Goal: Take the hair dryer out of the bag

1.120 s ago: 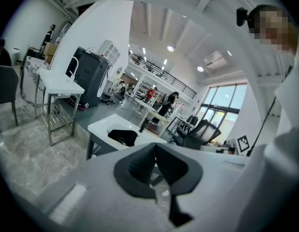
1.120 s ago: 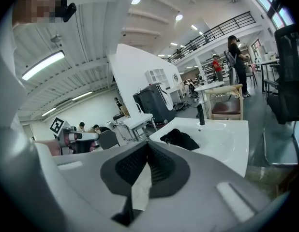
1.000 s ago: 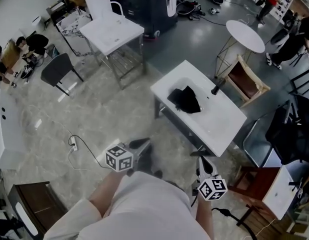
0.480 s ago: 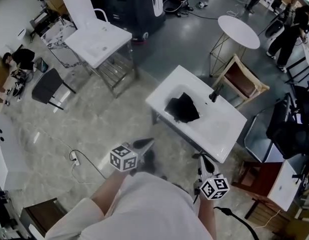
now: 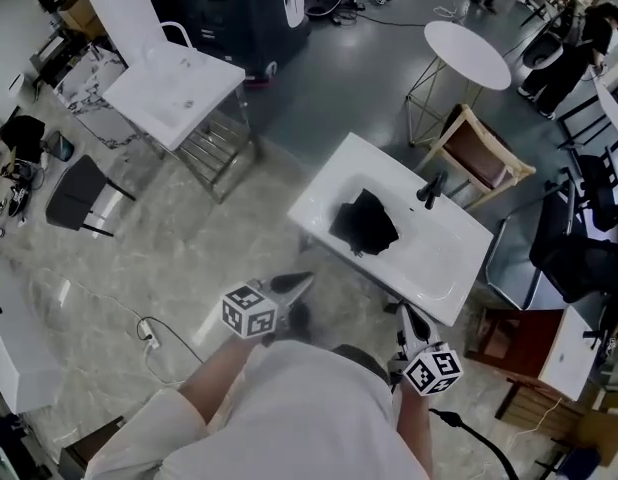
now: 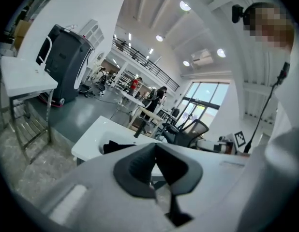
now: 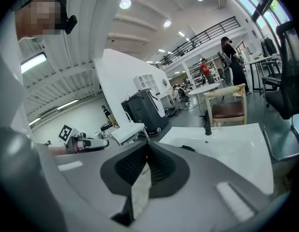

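Head view: black bag (image 5: 364,221) on the counter (image 5: 459,258), well ahead, between left tongs (image 5: 305,279) and right tongs (image 5: 403,311) (both pressed together, empty).

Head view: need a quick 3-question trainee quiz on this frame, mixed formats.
1. True or false: the black bag lies in the basin of the white sink unit.
2. The left gripper is: A) shut on the bag, B) shut and empty, C) wide open.
3. What stands between the sink unit and the round white table?

Key: 1 true. 2 B. 3 a wooden chair with a brown seat.
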